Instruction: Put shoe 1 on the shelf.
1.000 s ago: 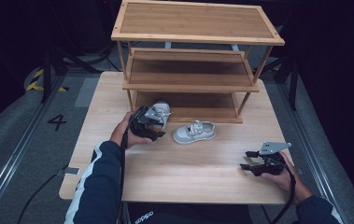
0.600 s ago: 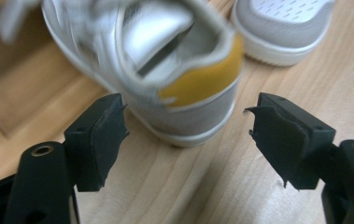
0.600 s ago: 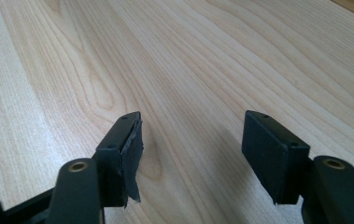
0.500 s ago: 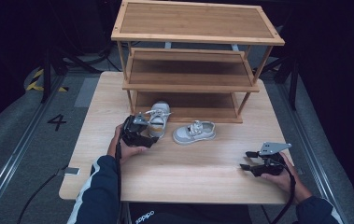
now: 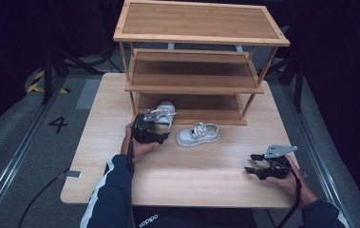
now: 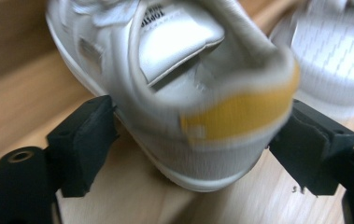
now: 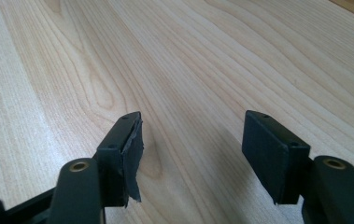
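While the left gripper [image 5: 161, 124] jaws have just been opening around the white sneaker's [image 6: 179, 93] heel, the right gripper [image 5: 258, 164] rests spread, empty, on the table [image 5: 206, 175].

High view looks down over table [image 5: 120, 118]; tool views sit close, sharing tabletop.

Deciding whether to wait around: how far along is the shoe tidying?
Done: nothing clearly finished. In hand: the left claw has just been opening its jaws around the first shoe by the rack, at its bottom shelf. Left: the second shoe lies on the table; right claw rests open.
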Motion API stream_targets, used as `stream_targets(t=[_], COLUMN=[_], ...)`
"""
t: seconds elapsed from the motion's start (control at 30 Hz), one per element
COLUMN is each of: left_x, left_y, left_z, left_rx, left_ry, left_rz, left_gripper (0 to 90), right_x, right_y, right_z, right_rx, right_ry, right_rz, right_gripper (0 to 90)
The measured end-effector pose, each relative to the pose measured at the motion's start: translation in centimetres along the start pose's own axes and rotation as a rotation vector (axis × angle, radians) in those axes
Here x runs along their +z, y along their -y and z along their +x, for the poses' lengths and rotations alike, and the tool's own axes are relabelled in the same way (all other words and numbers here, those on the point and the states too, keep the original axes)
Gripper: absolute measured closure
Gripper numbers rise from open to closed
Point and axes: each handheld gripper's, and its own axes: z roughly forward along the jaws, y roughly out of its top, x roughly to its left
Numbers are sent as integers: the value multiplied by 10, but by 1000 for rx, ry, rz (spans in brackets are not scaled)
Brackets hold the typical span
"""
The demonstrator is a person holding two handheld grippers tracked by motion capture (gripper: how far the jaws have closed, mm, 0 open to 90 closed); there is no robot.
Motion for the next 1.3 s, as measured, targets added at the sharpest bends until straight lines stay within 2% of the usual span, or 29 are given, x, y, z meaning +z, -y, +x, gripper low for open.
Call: stream_targets(t=[0.07,0.1,0.13,0.2,0.33,0.63,0.67,0.7,0.83,0.87,0.93,0.97,1.0,1.03,1.07,1.1,1.13,1.23,1.3], left_x=[1,4,4,15,30,51,53,57,64,63,73,70,70,78,78,77,78,77,75], left_y=[-4,-12,-12,-19,-27,-45,-46,-51,-57,-59,-61,-64,-64,-64,-65,-65,-65,-64,-64], left_z=[1,3,3,5,7,3,4,7,7,10,3,9,9,1,3,5,4,5,4], left_rx=[8,-3,-3,-3,-44,-35,-48,-22,-12,47,-38,53,53,-53,-33,11,4,-2,21], left_ry=[-14,-21,-21,-26,-14,-59,-63,-82,-96,-114,-109,-141,-141,-124,-129,-143,-137,-146,-148], left_rz=[-11,-30,-30,2,-25,-15,-20,-6,5,59,-29,68,68,-31,-6,38,25,32,45], left_gripper=[208,259,264,266,267,261,260,259,258,258,258,259,259,259,260,257,256,254,256], right_x=[0,0,0,0,-1,-2,-3,-3,-4,-4,-4,-4,-4,-4,-4,-4,-4,-4,-4], right_y=[0,0,0,0,1,2,3,3,4,4,4,4,4,4,5,4,4,5,5], right_z=[0,0,0,0,0,-1,-1,-1,0,0,0,0,0,-1,-1,-1,0,0,-1], right_rx=[1,1,1,1,0,7,9,11,14,16,16,17,17,16,17,16,16,16,17], right_ry=[0,0,0,0,-1,7,9,11,12,12,14,11,11,10,10,12,14,15,18], right_rz=[0,1,1,0,-2,-2,-3,-3,-4,-4,-6,-8,-8,-8,-9,-7,-6,-7,-8], right_gripper=[390,390,390,391,392,389,389,389,388,388,389,392,392,392,392,391,389,387,378])
